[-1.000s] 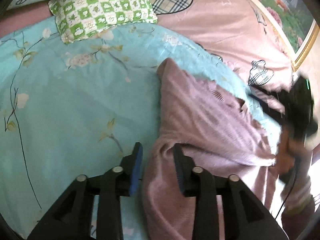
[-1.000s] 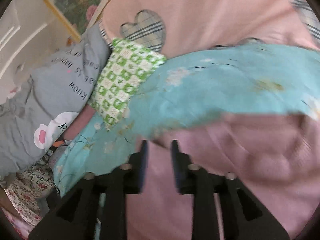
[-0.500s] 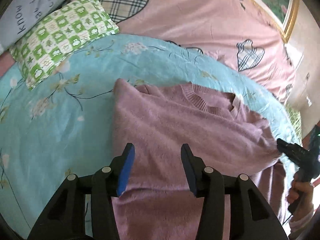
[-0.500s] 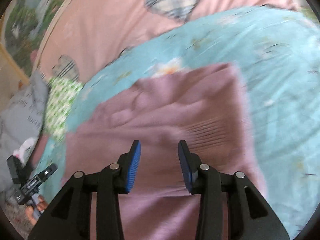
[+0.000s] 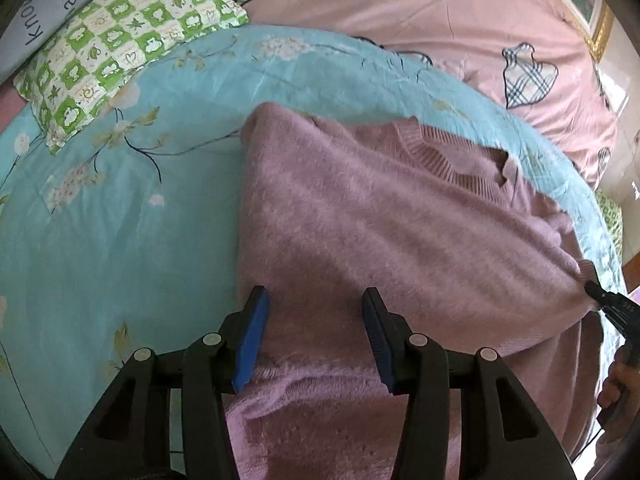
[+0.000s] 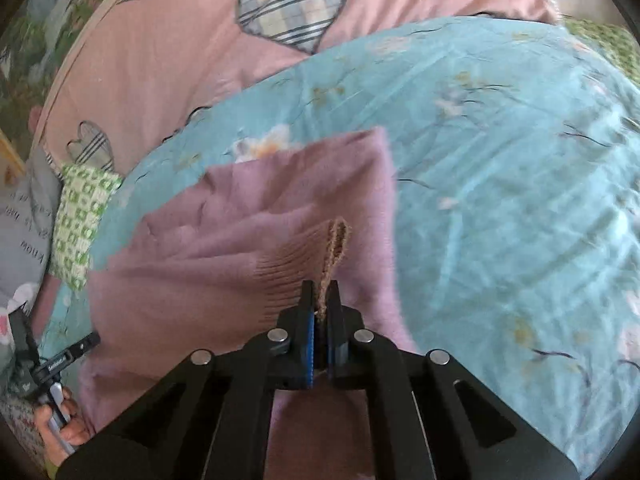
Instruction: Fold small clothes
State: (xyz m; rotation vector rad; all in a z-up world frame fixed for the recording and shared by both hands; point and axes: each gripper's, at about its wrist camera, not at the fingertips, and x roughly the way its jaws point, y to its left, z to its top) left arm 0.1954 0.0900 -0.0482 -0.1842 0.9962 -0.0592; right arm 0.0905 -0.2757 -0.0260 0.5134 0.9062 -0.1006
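In the left wrist view, the left gripper point(image 5: 314, 336) has its jaws spread wide and holds nothing; its blue-padded fingers point(image 5: 252, 340) hover over the lower part of the pink sweater point(image 5: 360, 232). The sweater lies on the turquoise floral quilt point(image 5: 120, 220), with its ribbed collar point(image 5: 452, 160) toward the far side. At the right edge of this view, the tip of the right gripper point(image 5: 596, 290) is in contact with a bunched corner of the sweater, though the jaw state cannot be read from here. A green checked pillow point(image 5: 120, 44) rests at the far left, on the quilt's edge, beside a pink sheet with plaid hearts point(image 5: 440, 12). The right wrist view supplies the missing detail: the right gripper point(image 6: 320, 300) is clenched on a ribbed edge of the sweater point(image 6: 260, 240), a narrow loop of knit point(image 6: 336, 248) standing up between the jaws. This view also shows the left gripper point(image 6: 56, 360) at the lower left edge, beside the sweater's near edge, with the quilt point(image 6: 500, 160) extending to the right.
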